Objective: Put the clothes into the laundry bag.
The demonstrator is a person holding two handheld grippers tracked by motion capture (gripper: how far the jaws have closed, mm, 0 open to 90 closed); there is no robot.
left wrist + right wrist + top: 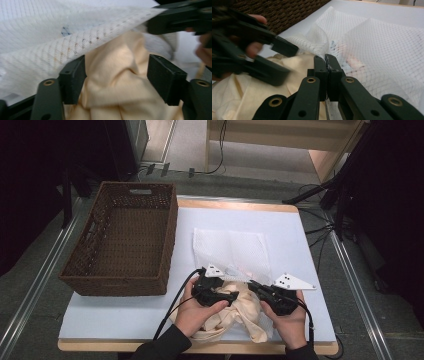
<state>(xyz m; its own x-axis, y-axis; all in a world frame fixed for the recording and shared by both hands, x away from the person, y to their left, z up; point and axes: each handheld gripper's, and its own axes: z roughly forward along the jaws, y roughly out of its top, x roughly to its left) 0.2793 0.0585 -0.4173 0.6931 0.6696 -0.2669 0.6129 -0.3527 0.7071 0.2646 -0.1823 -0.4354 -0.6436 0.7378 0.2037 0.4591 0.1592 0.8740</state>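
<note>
Item: white mesh laundry bag (232, 247), lying flat on the white table top (125, 312), right of the wicker basket (125, 240), its near edge lifted. Handling: light, limp, fine open netting; it likely sags and folds wherever unsupported, snags easily on jaw corners, and slips little. Best taken at the hem of the mouth, where the netting is doubled.

Item: cream garment (235, 312), crumpled at the table's near edge between the person's hands, its upper part lying under the raised mesh edge. Handling: soft, light woven cloth, no stiffness, not fragile; it bunches rather than slides. Best taken at a thick fold, so several layers come along.

Item: right gripper (325, 58), clamped tight on the hem of the mesh bag, holding the mouth up off the garment.

Item: left gripper (116, 75), jaws parted and standing either side of a ridge of the cream cloth, the left pad against the cloth, the right pad clear of it; no squeeze shows. In the right gripper view it appears blurred, spread above the garment.

Note: as judged, the work is loading the garment into the bag; a shallow pinch risks dragging one layer only.
</note>
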